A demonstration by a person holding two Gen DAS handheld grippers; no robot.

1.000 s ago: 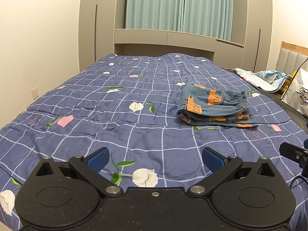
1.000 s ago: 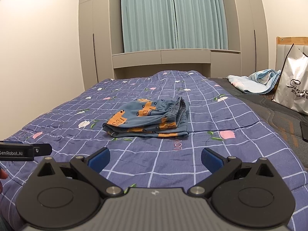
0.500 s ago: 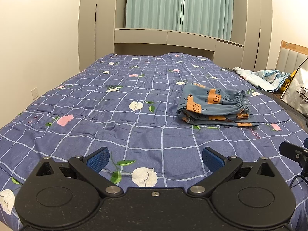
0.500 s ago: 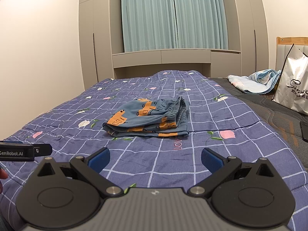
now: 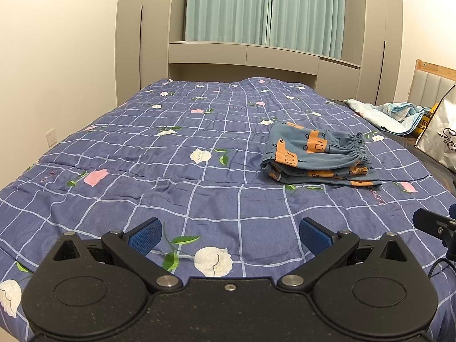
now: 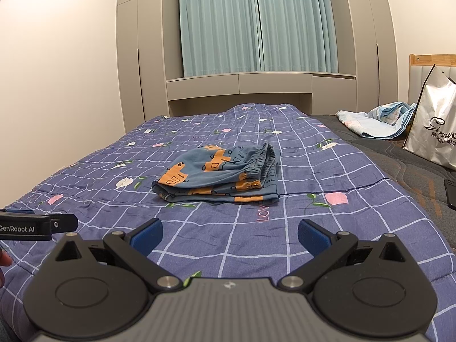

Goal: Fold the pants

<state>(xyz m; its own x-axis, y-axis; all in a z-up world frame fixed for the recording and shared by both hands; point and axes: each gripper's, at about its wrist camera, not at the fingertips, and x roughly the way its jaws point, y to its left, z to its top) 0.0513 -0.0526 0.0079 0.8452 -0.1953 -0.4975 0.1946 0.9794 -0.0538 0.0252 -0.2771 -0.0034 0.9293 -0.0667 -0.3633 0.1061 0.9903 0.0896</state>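
Note:
Blue pants with orange patches (image 5: pixel 316 156) lie folded in a compact stack on the blue floral quilt (image 5: pixel 176 171), elastic waistband to the right. In the right wrist view the same folded pants (image 6: pixel 219 176) rest mid-bed, straight ahead. My left gripper (image 5: pixel 229 235) hovers low over the quilt's near edge, open and holding nothing, well short and left of the pants. My right gripper (image 6: pixel 229 235) is likewise open and holding nothing, a good distance in front of the pants. The left gripper's side (image 6: pixel 34 225) shows at the left edge of the right wrist view.
A white shopping bag (image 6: pixel 433 136) and a crumpled light-blue blanket (image 6: pixel 376 119) sit on the dark mattress (image 6: pixel 399 171) to the right. Grey wardrobes and teal curtains (image 6: pixel 256 22) stand behind the bed. A wall (image 5: pixel 57 57) runs along the left.

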